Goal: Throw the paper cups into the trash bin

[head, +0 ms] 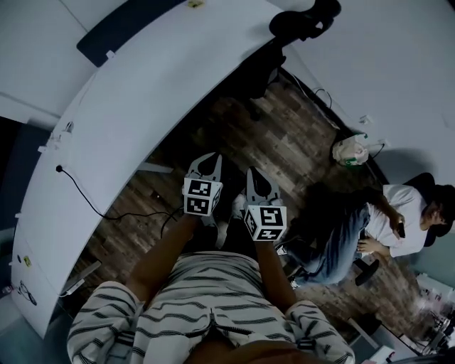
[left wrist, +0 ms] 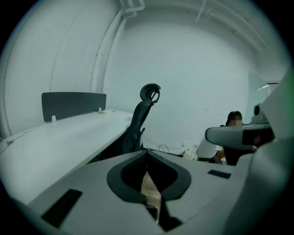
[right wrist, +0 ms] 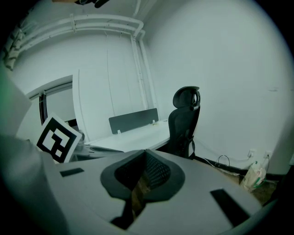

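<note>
At the far left, a long white bench [head: 121, 106]: smooth, matte, gently curved along its edge, bare but for a thin black cable [head: 82, 192] trailing off towards the floor and a dark flat divider panel [head: 121, 28] standing at the far end. Below the edge, brown wood-grain floor [head: 284, 142].

In the middle, left gripper [head: 205, 162] and right gripper [head: 257, 178] side by side, close but apart, over the floor in front of a striped shirt [head: 213, 284]. Each with a hard pale shell, a dark rubbery lining round the jaws and a cube of black-and-white square markers. Jaws of the left pressed together, nothing between them. Same on the right: cross-hatched pads meeting, empty. Probably carried so, shut and clear of the bench, for want of anything to grasp yet.

Beyond them, a black high-backed office chair [head: 302, 21] with a looped headrest, tucked in at the bench's end. Further right, a crumpled white plastic bag [head: 350, 149] slumped on the floor by the wall, then a seated person [head: 384, 220] in jeans.

No paper cup and no trash bin in any view. Seems to call for finding both first.
</note>
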`<action>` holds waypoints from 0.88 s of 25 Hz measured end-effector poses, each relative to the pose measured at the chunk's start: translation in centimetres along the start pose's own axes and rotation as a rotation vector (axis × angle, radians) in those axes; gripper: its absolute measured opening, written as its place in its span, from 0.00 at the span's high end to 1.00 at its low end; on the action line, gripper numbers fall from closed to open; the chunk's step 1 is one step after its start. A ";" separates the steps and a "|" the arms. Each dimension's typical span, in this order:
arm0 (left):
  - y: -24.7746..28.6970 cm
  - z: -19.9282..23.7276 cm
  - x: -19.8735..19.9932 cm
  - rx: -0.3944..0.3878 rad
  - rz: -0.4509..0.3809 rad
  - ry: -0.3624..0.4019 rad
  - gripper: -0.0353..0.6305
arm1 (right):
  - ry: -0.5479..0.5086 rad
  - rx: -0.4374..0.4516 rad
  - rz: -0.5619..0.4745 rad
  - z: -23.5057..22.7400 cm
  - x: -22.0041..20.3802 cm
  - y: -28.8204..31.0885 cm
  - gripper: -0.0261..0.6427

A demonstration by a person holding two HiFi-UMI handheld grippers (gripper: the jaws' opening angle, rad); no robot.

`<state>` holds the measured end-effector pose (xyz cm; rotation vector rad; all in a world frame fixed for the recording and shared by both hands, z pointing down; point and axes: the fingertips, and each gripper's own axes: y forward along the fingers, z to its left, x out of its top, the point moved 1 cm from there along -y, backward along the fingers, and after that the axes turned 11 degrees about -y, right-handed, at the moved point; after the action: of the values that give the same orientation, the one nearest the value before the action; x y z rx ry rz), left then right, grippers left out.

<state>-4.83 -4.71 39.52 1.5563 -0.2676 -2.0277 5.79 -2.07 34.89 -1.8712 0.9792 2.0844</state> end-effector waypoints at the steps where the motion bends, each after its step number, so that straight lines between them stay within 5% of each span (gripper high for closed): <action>1: -0.4 -0.2 0.5 -0.001 -0.010 -0.004 0.91 | -0.004 0.002 -0.007 0.0 0.5 -0.1 0.94; 22: -6.6 -3.6 10.1 -0.030 -0.227 0.063 0.91 | -0.068 0.024 -0.194 -1.2 10.3 -1.2 0.94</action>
<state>-5.16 -4.13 26.95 1.6942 -0.0364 -2.1365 5.37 -4.81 24.87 -1.7923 0.7710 1.9999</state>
